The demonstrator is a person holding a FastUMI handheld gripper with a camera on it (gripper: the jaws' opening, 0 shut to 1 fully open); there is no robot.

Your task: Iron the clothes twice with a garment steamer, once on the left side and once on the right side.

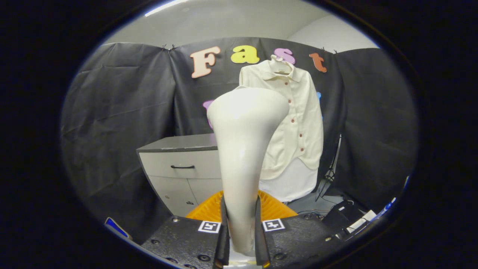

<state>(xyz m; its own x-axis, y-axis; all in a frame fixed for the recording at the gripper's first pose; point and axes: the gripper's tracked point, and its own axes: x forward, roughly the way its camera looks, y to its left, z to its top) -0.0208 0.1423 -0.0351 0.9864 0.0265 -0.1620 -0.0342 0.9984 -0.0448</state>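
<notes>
Your gripper is clamped on the garment steamer handle: smooth, top-heavy, so grip low; the soft shirt hangs beyond.

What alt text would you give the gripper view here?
The gripper is shut on the handle of a cream garment steamer, raised toward a cream buttoned shirt hanging beyond it. A grey cabinet stands beside the shirt.
</notes>
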